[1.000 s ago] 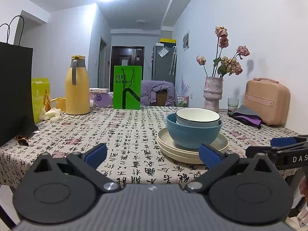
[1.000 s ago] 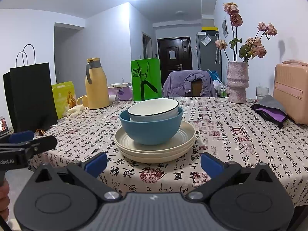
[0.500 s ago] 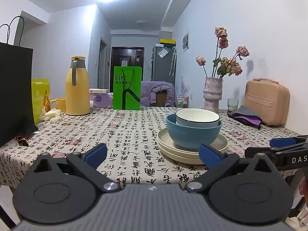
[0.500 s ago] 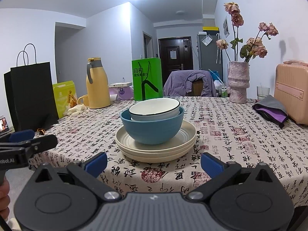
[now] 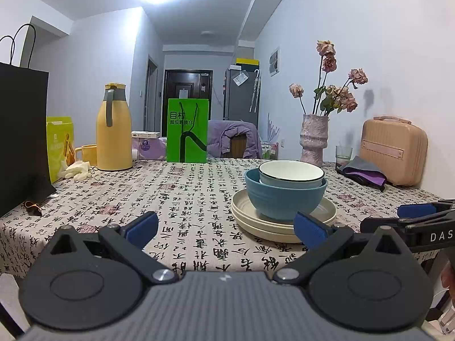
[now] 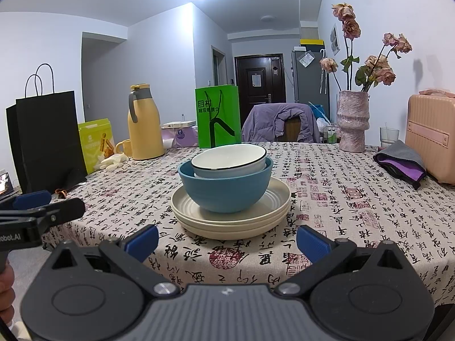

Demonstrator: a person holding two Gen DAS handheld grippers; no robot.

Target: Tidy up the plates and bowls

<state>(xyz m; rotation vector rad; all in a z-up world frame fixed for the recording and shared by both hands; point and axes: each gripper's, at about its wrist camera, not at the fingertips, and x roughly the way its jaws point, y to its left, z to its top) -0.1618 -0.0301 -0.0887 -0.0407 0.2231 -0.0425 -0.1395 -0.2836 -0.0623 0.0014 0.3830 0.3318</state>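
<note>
Counting the crockery first, we record two bowls and a stack of cream plates (image 6: 231, 221) near the front edge of the counter (image 6: 355, 199). The white bowl (image 6: 229, 159), with a dark rim line, sits nested inside the blue bowl (image 6: 224, 190), and the blue bowl rests on the top plate. We make out three plate rims in the stack from the right wrist view; the bowls cover the centres, so we cannot confirm the count further.

We find the left gripper (image 5: 226, 228) with its jaws released and spread wide, grasping nothing, held short of the counter edge with the stack ahead and to its right. We find the right gripper (image 6: 227, 240) likewise with jaws released and empty, facing the stack almost squarely. Each gripper appears at the edge of the other's view, cut off by the frame.

Elsewhere on the counter we count one yellow flask (image 5: 113, 136), one yellow mug (image 5: 85, 155) beside it, one green bag (image 5: 187, 130), one black bag (image 6: 48, 139), one vase (image 6: 352, 120) of dried roses, one drinking glass (image 6: 389, 137), one folded grey and purple cloth (image 6: 403, 162) and one tan case (image 6: 432, 139), the last cut off at the right of the right wrist view. The black bag is cut off at the left of the left wrist view.
</note>
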